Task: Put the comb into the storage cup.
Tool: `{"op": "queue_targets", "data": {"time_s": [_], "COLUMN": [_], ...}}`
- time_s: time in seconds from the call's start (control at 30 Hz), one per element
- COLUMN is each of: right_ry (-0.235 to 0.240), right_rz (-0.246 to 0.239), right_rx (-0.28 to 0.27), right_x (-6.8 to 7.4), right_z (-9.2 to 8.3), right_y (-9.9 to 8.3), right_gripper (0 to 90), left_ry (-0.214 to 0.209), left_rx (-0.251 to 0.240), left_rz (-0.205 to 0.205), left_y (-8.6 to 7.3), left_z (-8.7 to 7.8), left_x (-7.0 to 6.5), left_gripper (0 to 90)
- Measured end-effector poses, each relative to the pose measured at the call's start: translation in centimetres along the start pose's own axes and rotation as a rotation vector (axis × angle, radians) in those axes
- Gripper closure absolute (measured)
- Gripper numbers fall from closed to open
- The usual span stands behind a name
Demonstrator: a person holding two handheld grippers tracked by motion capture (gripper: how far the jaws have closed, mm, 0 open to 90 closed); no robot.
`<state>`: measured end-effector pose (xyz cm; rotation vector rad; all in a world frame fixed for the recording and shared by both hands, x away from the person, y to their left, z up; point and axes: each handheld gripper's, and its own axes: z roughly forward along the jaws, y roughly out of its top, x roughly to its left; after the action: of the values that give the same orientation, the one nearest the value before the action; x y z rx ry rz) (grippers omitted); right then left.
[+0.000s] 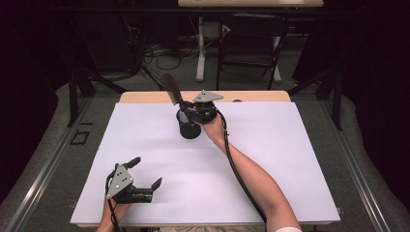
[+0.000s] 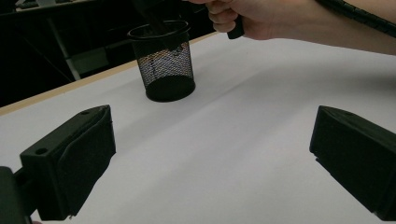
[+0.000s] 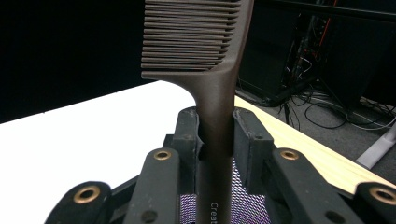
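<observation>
Gripping a dark brown plastic comb (image 3: 212, 70) by its handle, the right gripper (image 3: 215, 135) has both black jaws pressed against the handle's sides, the toothed end rising above them. In the high view the same right gripper (image 1: 193, 112) sits near the far edge of the white table cover (image 1: 290, 159), directly over a round black wire-mesh cup (image 1: 188, 128), and the comb (image 1: 171, 88) leans up and to the left from it. The handle's lower end passes down behind the jaws towards the mesh of the cup (image 3: 245, 200), visible just beneath them; whether it touches the bottom cannot be told. The left gripper view shows the mesh cup (image 2: 164, 63) standing upright on the cover, with the person's right hand (image 2: 252, 18) above its rim and a dark shaft reaching into it. The left gripper (image 1: 145, 179) rests on the near left part of the cover, well apart from the cup, its jaws spread wide with nothing between them, as its own view shows too, where the left gripper (image 2: 210, 154) frames bare white cover.
</observation>
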<state>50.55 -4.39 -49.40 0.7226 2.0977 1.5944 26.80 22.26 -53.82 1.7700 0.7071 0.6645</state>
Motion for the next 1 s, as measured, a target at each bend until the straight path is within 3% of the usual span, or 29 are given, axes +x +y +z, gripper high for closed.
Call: {"op": "queue_targets", "data": {"time_s": [1.0], "right_ry": [-0.010], "right_rz": [-0.014], "right_rx": [0.048], "right_x": [-0.05], "right_z": [0.30], "right_y": [-0.84], "right_gripper": [72.7], "left_ry": [0.000], "left_rx": [0.003], "left_rz": [0.003], "left_y": [0.00], "left_z": [0.05], "left_x": [0.00], "left_gripper": [0.3]}}
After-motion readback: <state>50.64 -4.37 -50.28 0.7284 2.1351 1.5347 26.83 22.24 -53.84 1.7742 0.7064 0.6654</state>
